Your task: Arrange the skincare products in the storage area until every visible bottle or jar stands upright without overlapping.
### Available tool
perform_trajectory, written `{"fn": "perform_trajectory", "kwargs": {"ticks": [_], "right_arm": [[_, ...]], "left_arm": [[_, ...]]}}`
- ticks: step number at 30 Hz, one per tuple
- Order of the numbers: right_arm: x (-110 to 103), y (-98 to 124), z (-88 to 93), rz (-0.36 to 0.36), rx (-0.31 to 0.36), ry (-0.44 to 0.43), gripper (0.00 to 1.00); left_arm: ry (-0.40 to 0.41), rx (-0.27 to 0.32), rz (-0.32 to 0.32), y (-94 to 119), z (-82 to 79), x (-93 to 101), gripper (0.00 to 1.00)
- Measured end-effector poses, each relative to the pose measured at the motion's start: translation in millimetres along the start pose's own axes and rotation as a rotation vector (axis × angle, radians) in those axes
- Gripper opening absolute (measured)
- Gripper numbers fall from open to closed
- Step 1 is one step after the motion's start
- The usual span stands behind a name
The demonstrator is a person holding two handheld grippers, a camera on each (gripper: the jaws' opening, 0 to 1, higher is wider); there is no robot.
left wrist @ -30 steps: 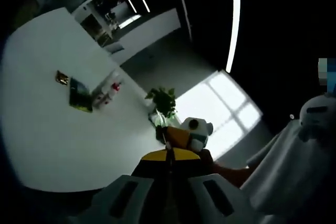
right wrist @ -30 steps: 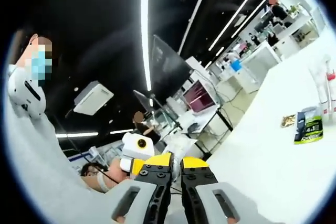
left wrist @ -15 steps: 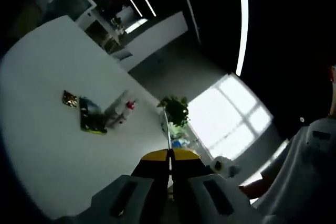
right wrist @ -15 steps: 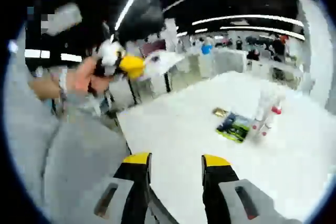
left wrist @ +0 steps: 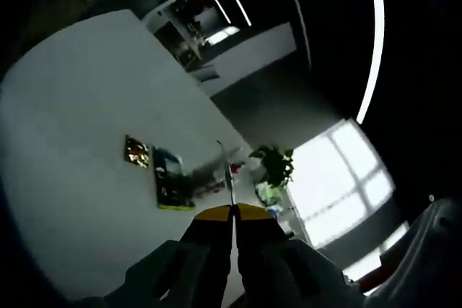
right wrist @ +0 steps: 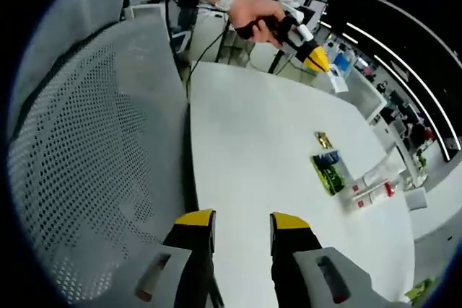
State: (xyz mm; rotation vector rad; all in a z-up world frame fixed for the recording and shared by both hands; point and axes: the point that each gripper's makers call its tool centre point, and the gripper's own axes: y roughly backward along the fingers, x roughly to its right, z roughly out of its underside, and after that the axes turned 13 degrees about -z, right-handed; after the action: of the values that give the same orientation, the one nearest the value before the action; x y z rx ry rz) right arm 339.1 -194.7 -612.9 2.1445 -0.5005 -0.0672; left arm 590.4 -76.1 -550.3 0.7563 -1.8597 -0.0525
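Right gripper view: my right tongs point(right wrist: 236, 220) stand open, my left tongs point(left wrist: 232, 212) closed, both empty; ahead on the white surface point(right wrist: 267, 149), slim clear plastic tubes with red caps point(right wrist: 372, 185) look light, slippery; I would grip mid-body.

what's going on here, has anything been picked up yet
Nothing is held yet. A person holds a gripper in each hand above a white table. The left gripper has its jaws together and empty; the right gripper has its jaws apart and empty. Farther along the table lie a green and black packet, a small gold sachet and clear tubes with red caps, which appear to lie on their sides. Neither gripper is touching them.
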Motion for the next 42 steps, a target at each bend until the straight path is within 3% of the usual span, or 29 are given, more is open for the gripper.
{"fn": "perform_trajectory", "kwargs": {"ticks": [5,13,17,24,29,34,42], "right_arm": [[1,-4,7.9,-0.02,-0.035,-0.028,0.28],[-1,-5,12.2,-0.036,-0.064,-0.046,0.28],[2,-5,15.5,-0.027,-0.078,-0.054,0.3],[0,-8,21.2,-0.03,-0.1,-0.066,0.3],[-1,-9,23.0,-0.034,-0.114,-0.057,0.3],[0,-9,23.6,-0.026,-0.113,-0.063,0.3],[3,-9,28.2,-0.006,-0.118,-0.069,0.3]], "left_arm": [[0.0,-0.053,-0.07,-16,4.6,-35.2,0.0],[0.054,-0.104,-0.125,-33,14.7,-79.7,0.0],[0.073,-0.109,-0.136,-40,14.0,-93.0,0.0],[0.102,-0.125,-0.105,-68,14.1,-90.3,0.0],[0.091,-0.208,-0.126,-96,35.8,-96.5,0.0],[0.08,-0.243,-0.15,-104,45.7,-98.4,0.0],[0.071,-0.261,-0.194,-114,44.4,-107.8,0.0]]}}
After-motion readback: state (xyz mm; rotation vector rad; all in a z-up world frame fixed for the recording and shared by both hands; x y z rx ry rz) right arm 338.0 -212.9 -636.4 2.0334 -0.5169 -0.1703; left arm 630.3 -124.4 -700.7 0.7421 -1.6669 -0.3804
